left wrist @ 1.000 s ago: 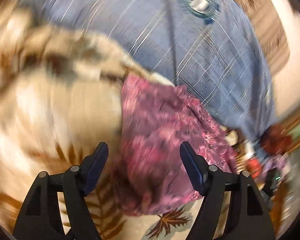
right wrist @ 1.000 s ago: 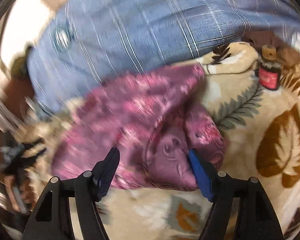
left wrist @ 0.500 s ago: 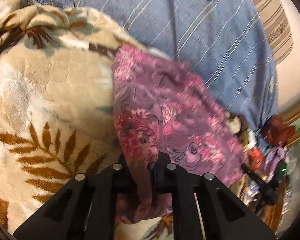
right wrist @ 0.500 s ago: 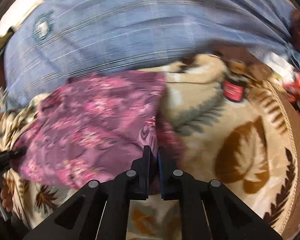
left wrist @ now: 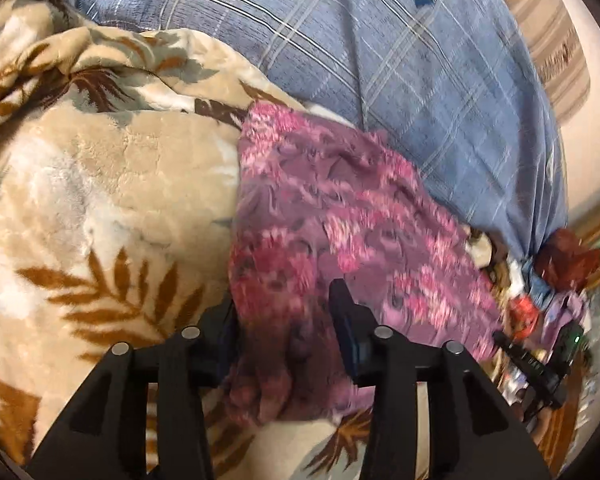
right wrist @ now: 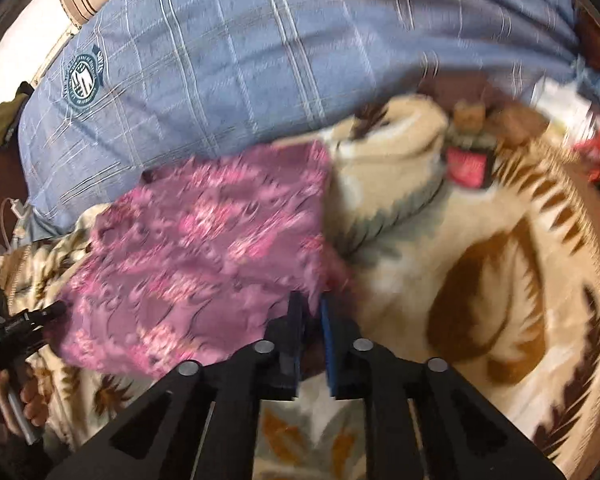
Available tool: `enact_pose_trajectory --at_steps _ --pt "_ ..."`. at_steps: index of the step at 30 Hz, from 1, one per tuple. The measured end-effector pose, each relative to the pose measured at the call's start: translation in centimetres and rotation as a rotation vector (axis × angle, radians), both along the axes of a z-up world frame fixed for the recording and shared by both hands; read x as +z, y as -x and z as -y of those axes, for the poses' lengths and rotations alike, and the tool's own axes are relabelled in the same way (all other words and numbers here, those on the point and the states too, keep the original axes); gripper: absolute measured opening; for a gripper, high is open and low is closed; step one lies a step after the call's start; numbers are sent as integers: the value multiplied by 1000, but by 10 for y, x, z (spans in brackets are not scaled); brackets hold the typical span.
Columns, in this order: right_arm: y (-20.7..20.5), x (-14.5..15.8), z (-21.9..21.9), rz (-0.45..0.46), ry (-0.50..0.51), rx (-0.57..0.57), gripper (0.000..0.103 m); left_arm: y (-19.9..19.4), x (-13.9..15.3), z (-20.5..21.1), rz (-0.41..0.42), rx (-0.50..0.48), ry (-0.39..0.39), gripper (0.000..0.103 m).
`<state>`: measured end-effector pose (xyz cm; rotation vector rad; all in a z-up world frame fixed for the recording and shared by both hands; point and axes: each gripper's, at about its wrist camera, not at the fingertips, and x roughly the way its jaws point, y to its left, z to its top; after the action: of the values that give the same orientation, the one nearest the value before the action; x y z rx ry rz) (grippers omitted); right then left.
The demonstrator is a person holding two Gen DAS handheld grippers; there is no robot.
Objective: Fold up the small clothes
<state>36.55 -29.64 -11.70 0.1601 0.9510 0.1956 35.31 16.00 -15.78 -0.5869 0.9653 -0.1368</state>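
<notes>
A small purple cloth with a pink flower print (left wrist: pixel 340 208) lies folded on a beige leaf-patterned blanket (left wrist: pixel 112 184). My left gripper (left wrist: pixel 284 304) is at its near left corner. Its jaws are opening, and a bunched bit of the cloth sits between them without being pressed. In the right wrist view the same cloth (right wrist: pixel 204 248) spreads to the left. My right gripper (right wrist: pixel 311 304) is at its near right corner. Those jaws are opening too, a narrow gap apart, with the cloth's edge just inside the tips.
A blue plaid cushion with a round badge (right wrist: pixel 228 64) lies behind the cloth. A small bottle with a red label (right wrist: pixel 466 168) stands on the blanket (right wrist: pixel 500 264) at the right. A hand (right wrist: pixel 28 404) holds the other gripper at the left edge. Clutter (left wrist: pixel 540 312) crowds the bed's side.
A second ago both grippers stood wide open over the rumpled cloth. Half a second ago both were shut on it. Now both sets of jaws have parted again and the cloth lies flatter.
</notes>
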Motion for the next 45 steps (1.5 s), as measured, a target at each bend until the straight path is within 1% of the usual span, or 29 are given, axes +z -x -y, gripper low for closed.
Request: enact_pose_trajectory --at_steps 2,3,4,5,6,8,10,12,13,15,17,19,21,25,27,28,29,30,32,33,35,37,38,40,41,42,43,44,45 --pt "13 -2 3 1 -46 -31 60 10 7 2 -3 -8 -8 43" --pt "19 -2 7 7 -84 -64 62 16 10 2 10 -1 0 49" --pt "28 -4 11 10 -128 -94 61 26 12 3 32 11 8 52" --pt "34 -9 11 -5 -161 -106 57 32 12 3 44 23 9 54" --pt "35 -15 10 -27 -171 -107 55 39 10 3 54 46 2 54" --pt "38 -25 4 -52 -177 -105 40 51 3 5 61 77 -4 54" --pt "33 -30 1 -54 -182 -108 36 52 -6 11 36 50 9 54" --pt "28 -34 -1 -44 -174 -124 32 48 -13 17 37 48 -8 54" --pt "27 -35 -2 -33 -166 -133 29 47 -14 19 41 53 -22 51" --pt "28 -34 -8 -21 -128 -126 23 42 -18 21 39 55 -46 16" --pt "34 -27 -10 -8 -95 -109 16 40 -15 21 49 39 -47 14" --pt "37 -24 -3 -10 -110 -108 9 45 -6 20 89 30 -51 13" --pt "37 -23 6 -6 -110 -128 9 48 2 17 124 33 -29 13" --pt "38 -19 13 1 -111 -155 7 48 7 12 129 47 -12 12" --pt "50 7 19 82 -97 -165 7 54 18 8 172 55 0 11" --pt "52 14 20 109 -79 -160 6 54 21 7 191 62 -27 11" --pt "48 14 22 110 -47 -162 6 49 19 6 175 66 -33 11" --pt "43 5 27 85 -41 -172 6 45 14 4 154 67 -7 11" --pt "35 -18 40 3 -99 -206 6 47 15 1 155 67 44 10" --pt "38 -18 42 -5 -128 -205 6 51 22 2 186 59 33 10" --pt "50 3 35 46 -106 -160 6 54 34 5 225 57 -46 11" --pt "54 11 26 56 -69 -128 6 42 22 1 148 67 -64 11" --pt "51 2 22 25 -36 -122 6 30 2 -4 51 52 -21 11" --pt "40 -30 17 -72 51 -119 6 25 -17 -9 -37 32 38 13" --pt "35 -47 16 -130 55 -107 7 29 -17 -12 -31 41 70 16" --pt "35 -50 16 -147 36 -90 8 32 -12 -13 -16 41 74 20" --pt "36 -43 16 -125 36 -82 14 36 -3 -14 11 50 63 25" --pt "41 -28 15 -74 49 -72 18 43 13 -18 56 75 29 40" --pt "46 -11 14 -28 57 -57 27 47 20 -22 76 91 11 57"
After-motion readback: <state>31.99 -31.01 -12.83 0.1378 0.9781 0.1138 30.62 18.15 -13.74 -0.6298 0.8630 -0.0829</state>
